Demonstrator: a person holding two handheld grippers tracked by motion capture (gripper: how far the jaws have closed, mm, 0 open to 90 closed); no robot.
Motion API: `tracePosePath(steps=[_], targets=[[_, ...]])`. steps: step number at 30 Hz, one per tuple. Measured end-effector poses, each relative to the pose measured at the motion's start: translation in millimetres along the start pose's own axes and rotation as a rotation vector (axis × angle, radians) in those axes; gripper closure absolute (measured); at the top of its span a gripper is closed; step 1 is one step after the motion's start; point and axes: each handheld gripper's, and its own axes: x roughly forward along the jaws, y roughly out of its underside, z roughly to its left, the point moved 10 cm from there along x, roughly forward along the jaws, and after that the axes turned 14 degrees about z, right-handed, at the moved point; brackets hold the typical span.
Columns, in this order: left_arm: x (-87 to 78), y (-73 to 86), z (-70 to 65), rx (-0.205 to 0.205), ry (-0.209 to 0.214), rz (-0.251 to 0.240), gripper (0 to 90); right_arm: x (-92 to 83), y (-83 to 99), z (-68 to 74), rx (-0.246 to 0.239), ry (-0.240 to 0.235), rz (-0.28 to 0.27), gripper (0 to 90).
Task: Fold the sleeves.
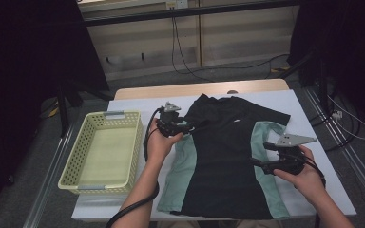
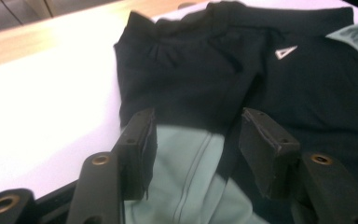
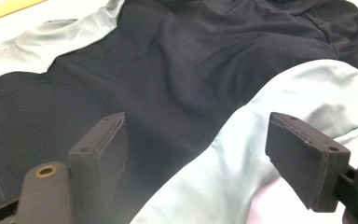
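Note:
A black shirt [image 1: 223,156] with pale green side panels lies flat on the white table [image 1: 309,118], its collar toward the far edge. At the shirt's left shoulder, my left gripper [image 1: 195,127] is held in a hand and points right. In the left gripper view its jaws [image 2: 198,135] stand apart over the black cloth and a green panel [image 2: 186,186], with no cloth pinched. My right gripper [image 1: 259,154] hovers at the shirt's right green panel and points left. Its jaws [image 3: 200,144] are wide apart above the green cloth [image 3: 233,154], gripping nothing.
A pale yellow slotted basket [image 1: 140,142] sits empty on the table's left side, close to my left forearm. A wooden strip [image 1: 195,89] runs along the table's far edge. Cables lie on the floor beyond, and black drapes hang on both sides.

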Motion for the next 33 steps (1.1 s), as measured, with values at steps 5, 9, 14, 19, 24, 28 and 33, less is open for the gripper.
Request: tracePosePath(steps=[5, 9, 14, 19, 24, 28, 33], targets=[[21.8, 5.9, -8.7, 0.049, 0.005, 0.047, 41.8, 0.2, 0.4, 0.0, -0.002, -0.002, 0.000, 21.7], [31.8, 12.8, -6.2, 0.053, -0.034, 0.057, 56.6, -0.7, 0.2, -0.5, 0.000, -0.001, -0.003, 21.7], [25.1, 8.1, -2.3, 0.031, -0.039, 0.054, 77.2, 0.3, 0.9, -1.2, 0.000, 0.000, 0.002, 21.8], [11.3, -5.6, -3.5, 0.031, -0.048, -0.039, 80.6, 0.0, 0.5, -1.7, 0.001, 0.001, -0.002, 21.8], [11.9, 0.8, -15.3, 0.083, 0.001, 0.000, 81.0, 0.6, 0.7, -1.7, 0.003, -0.001, 0.000, 21.7], [22.9, 15.5, -20.1, 0.077, 0.022, 0.029, 76.3, 2.0, 0.5, -0.2, 0.000, -0.001, 0.006, 21.7], [21.2, 18.2, -21.0, 0.053, 0.052, -0.008, 70.5, 2.2, 1.0, -0.1, -0.001, -0.001, 0.007, 21.7]])
